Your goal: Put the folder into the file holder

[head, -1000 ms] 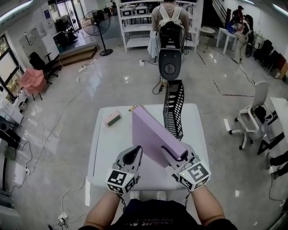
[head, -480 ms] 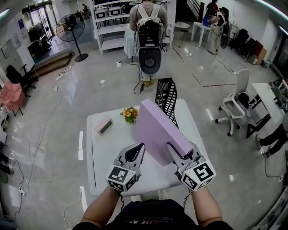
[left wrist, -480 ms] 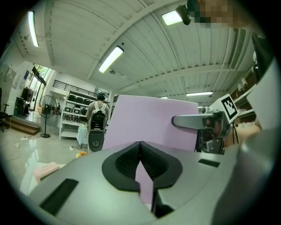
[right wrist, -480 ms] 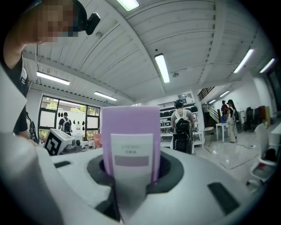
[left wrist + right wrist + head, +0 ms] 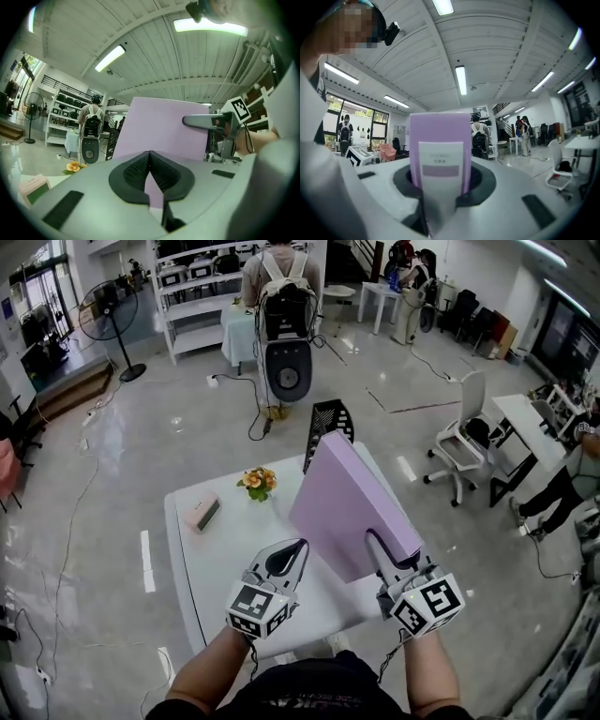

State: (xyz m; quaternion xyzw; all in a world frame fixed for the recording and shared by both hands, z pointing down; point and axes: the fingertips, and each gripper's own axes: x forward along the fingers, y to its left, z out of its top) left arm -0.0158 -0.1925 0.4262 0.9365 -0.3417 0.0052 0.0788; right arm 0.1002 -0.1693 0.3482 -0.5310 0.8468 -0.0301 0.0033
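My right gripper [image 5: 386, 554] is shut on the near end of a purple box folder [image 5: 352, 507] and holds it tilted above the white table [image 5: 225, 563]. In the right gripper view the folder's labelled spine [image 5: 440, 154] stands upright between the jaws [image 5: 440, 185]. The black mesh file holder [image 5: 323, 423] stands at the table's far edge, just behind the folder's far end. Left of the folder, my left gripper [image 5: 298, 549] hovers shut and empty. In the left gripper view, the folder's flat side [image 5: 164, 129] shows beyond the closed jaws [image 5: 150, 159].
A pink tissue box [image 5: 202, 512] and a small bunch of flowers [image 5: 256, 481] sit on the table's far left. A person with a backpack [image 5: 281, 296] stands beyond the table. A white office chair [image 5: 464, 432] is at the right, a fan [image 5: 103, 310] far left.
The folder has risen off the table and stands steeper in my right gripper. My left gripper stays shut beside it. The head view has swung, so the table sits more to the left.
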